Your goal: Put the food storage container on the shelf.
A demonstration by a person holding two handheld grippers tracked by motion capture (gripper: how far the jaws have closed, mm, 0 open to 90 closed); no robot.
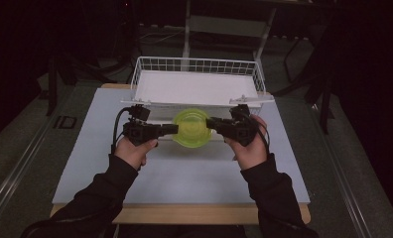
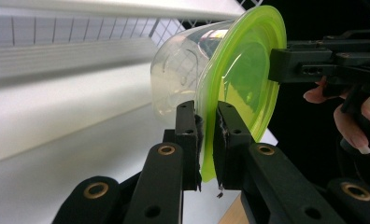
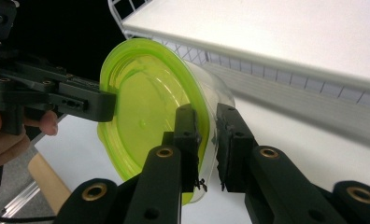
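So from the high view, the person has both grippers meeting on a clear plastic container (image 1: 192, 128) with a lime-green lid (image 1: 190, 124). It sits over the white table (image 1: 184, 168), right in front of the white wire basket (image 1: 197, 67). The left gripper (image 1: 174, 129) comes in from the left edge of the lid and the right gripper (image 1: 209, 123) from the right edge, so the tub hangs between the two of them. Both hands (image 1: 132, 151) are wrapped around the gripper handles, dark sleeves coming up from the bottom.

Left gripper view: the left gripper (image 2: 206, 140) has its jaws pinched tight on the rim of the green lid (image 2: 241, 79), one jaw on each face of the edge. The container's clear body (image 2: 183, 74) sticks out to the left of the lid, so the tub is lying on its side here. Across the lid you can see the other gripper (image 2: 279, 65) touching the opposite edge, with fingers (image 2: 356, 126) behind it.

Right gripper view: the right gripper (image 3: 206, 135) straddles the lid's (image 3: 141, 107) rim where it meets the clear wall (image 3: 211, 93). There's a small gap between the jaws, but they look clamped on that edge. The left gripper (image 3: 103, 105) grips the far side of the lid, and the basket (image 3: 267, 65) runs along behind.
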